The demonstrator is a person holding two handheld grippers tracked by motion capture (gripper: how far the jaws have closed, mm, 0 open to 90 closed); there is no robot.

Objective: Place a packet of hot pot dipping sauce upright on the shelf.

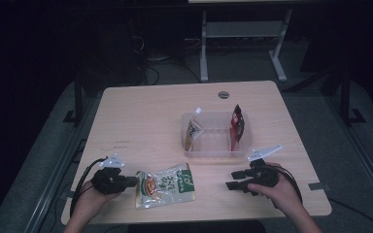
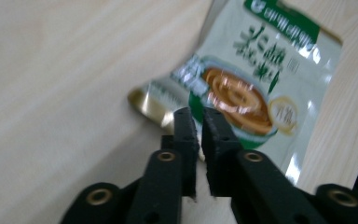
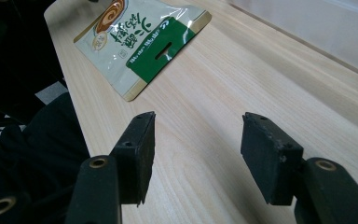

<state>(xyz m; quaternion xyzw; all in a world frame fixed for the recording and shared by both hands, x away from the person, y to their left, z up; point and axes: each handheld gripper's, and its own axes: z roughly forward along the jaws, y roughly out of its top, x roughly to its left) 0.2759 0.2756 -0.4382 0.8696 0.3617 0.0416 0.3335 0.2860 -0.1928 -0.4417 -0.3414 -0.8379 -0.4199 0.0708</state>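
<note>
A white and green food pouch (image 1: pixel 167 184) (image 2: pixel 261 70) (image 3: pixel 135 37) with a noodle-bowl picture lies flat near the table's front edge, left of centre. My left gripper (image 1: pixel 133 181) (image 2: pixel 199 116) sits at the pouch's left edge. Its jaws are closed to a thin slit, and the pouch's edge curls up between them. My right gripper (image 1: pixel 229 180) (image 3: pixel 196 126) hovers low over bare wood at the front right. It points left toward the pouch, with its jaws wide apart and nothing between them.
A clear plastic bin (image 1: pixel 213 154) stands right of the table's centre. A beige pouch (image 1: pixel 192 132) leans at its left end and a red pouch (image 1: pixel 237 124) at its right end. The wooden table (image 1: pixel 141 116) has a round cable hole (image 1: pixel 223 94) near the far edge.
</note>
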